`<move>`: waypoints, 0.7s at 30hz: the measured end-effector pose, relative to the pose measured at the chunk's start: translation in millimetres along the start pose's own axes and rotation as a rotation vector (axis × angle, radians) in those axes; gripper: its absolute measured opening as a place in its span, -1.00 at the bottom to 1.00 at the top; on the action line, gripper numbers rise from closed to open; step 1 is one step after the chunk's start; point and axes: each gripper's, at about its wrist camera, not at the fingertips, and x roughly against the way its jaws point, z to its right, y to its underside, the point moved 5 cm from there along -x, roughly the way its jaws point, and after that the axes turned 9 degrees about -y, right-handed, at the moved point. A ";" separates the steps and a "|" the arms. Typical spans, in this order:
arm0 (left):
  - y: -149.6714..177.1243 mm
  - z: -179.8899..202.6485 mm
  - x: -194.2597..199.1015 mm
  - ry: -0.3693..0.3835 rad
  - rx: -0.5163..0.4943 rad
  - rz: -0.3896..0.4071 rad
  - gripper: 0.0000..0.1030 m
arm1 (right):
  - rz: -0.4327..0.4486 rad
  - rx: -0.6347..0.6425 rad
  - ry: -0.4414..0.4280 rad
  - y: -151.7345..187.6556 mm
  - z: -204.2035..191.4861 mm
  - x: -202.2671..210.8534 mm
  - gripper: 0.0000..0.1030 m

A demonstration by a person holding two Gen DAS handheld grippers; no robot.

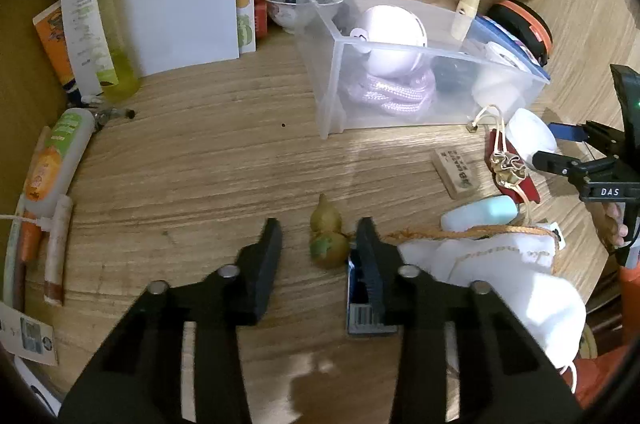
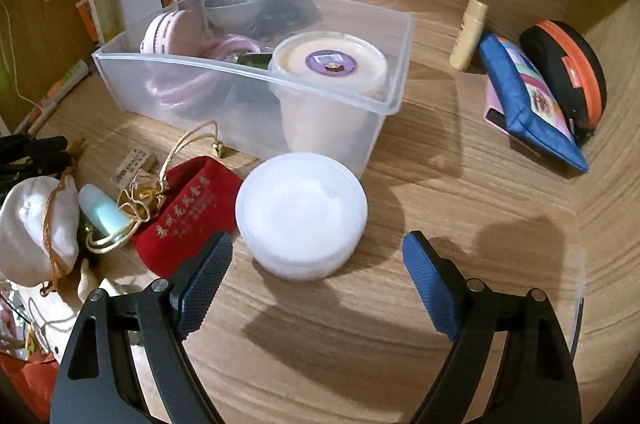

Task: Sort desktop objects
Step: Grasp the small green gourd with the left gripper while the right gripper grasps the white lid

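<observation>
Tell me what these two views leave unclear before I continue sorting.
- Left wrist view: the barcoded blue item is mostly hidden under the left gripper.
- Right wrist view: the clear bin's dark contents are blurred behind the lidded tub.
- Left wrist view: the right gripper is cut off by the frame edge.

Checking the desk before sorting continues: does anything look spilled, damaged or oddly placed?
No spill or damage shows. Clutter lies loose beside the clear bin: a red pouch, a round white tub and a small gourd charm on the wood. A cream tube leans against the back wall.
</observation>
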 end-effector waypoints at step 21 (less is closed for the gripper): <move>-14.3 -4.8 3.2 0.050 0.053 0.055 -0.64 | 0.022 -0.020 -0.068 -1.5 2.3 -8.6 0.22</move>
